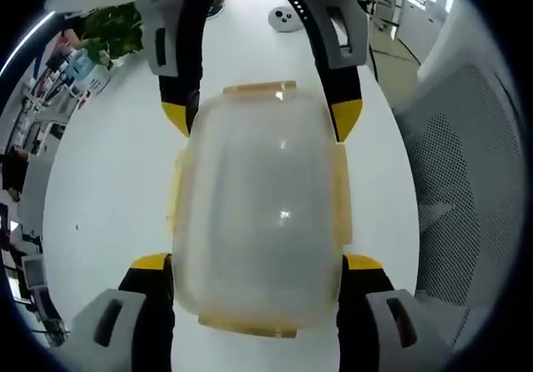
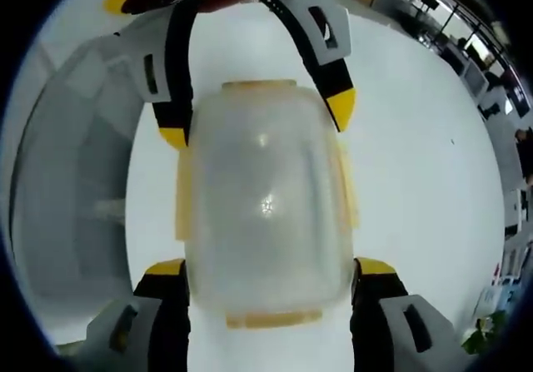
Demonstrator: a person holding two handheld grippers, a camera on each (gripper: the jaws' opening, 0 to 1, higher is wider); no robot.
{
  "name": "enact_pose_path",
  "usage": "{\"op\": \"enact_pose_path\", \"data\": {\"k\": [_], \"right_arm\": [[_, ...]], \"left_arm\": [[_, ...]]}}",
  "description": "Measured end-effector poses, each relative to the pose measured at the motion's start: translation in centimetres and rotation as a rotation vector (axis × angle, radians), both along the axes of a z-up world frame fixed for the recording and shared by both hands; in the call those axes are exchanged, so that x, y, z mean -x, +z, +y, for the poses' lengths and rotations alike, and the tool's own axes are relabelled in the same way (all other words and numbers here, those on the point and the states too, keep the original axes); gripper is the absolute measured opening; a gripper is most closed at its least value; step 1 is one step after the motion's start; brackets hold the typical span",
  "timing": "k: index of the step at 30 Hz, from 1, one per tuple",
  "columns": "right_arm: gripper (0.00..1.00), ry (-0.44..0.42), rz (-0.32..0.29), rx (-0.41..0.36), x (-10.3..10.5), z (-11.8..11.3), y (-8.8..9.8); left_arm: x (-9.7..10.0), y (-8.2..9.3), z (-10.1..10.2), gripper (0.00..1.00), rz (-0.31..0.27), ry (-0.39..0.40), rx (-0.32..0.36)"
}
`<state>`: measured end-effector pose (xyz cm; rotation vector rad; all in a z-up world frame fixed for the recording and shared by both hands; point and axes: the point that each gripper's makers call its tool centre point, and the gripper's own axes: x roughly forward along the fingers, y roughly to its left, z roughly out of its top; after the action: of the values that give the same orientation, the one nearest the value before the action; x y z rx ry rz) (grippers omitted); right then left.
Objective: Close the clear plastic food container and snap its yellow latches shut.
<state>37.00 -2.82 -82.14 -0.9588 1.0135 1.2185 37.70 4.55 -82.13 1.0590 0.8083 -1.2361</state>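
The clear plastic food container (image 1: 262,205) lies on the white table (image 1: 108,181) with its lid on. Yellow latches show on all sides, one at the far end (image 1: 260,89) and one along the right side (image 1: 340,197); I cannot tell whether they are snapped. My left gripper (image 1: 256,264) holds the near end, a yellow-tipped jaw pressed against each side. My right gripper (image 1: 261,118) holds the opposite end the same way. In the right gripper view the container (image 2: 266,205) sits between my right gripper (image 2: 268,268) below and the left gripper (image 2: 256,118) above.
A grey mesh chair (image 1: 475,181) stands close to the table edge, also seen as the chair (image 2: 75,181) in the right gripper view. A small round white device (image 1: 286,18) lies further along the table. Green plants (image 1: 117,27) and cluttered shelves stand beyond the table.
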Motion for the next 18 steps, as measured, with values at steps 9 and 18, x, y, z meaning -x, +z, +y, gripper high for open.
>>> {"op": "enact_pose_path", "data": {"k": [9,18], "right_arm": [[0.8,0.013,-0.001,0.021,0.7,2.0,-0.2],[0.81,0.006,-0.007,0.049,1.0,3.4,-0.4]], "left_arm": [[0.8,0.0,2.1,0.82,0.001,0.014,0.01],[1.2,0.0,3.4,0.82,0.001,0.01,0.022]]}}
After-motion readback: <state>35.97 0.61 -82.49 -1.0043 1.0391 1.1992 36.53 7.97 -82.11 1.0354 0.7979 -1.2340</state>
